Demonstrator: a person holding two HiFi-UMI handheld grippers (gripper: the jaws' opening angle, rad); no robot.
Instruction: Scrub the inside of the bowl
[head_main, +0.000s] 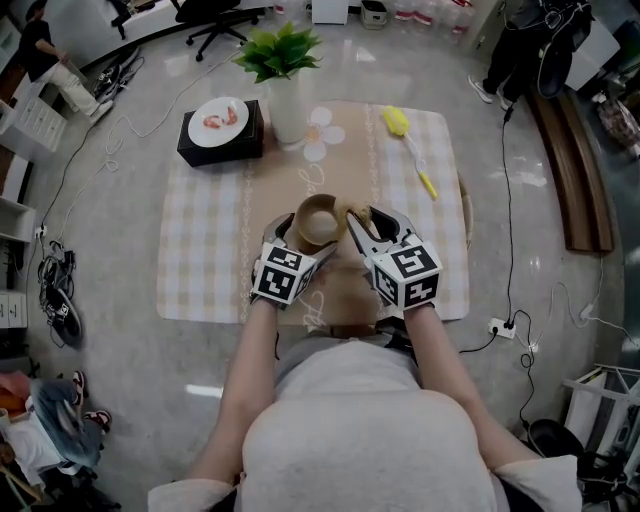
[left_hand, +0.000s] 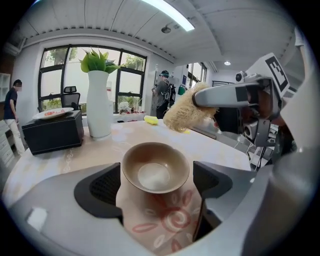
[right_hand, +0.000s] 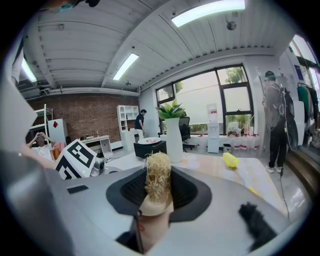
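A tan bowl (head_main: 318, 221) (left_hand: 155, 167) stands upright on the checked tablecloth (head_main: 210, 250), empty inside. My left gripper (head_main: 310, 243) (left_hand: 156, 184) is shut on it, one jaw at each side of the rim. My right gripper (head_main: 362, 224) (right_hand: 158, 194) is shut on a beige fibrous scrubber (head_main: 354, 213) (right_hand: 158, 175) (left_hand: 183, 112). The scrubber hangs just off the bowl's right rim, above the table and outside the bowl. In the left gripper view the right gripper's fingers (left_hand: 227, 95) reach in from the right.
A white vase with a green plant (head_main: 286, 92) (left_hand: 98, 100) and a black box bearing a plate of food (head_main: 221, 131) stand at the table's far side. A yellow brush (head_main: 405, 140) lies at the far right. People stand beyond the table.
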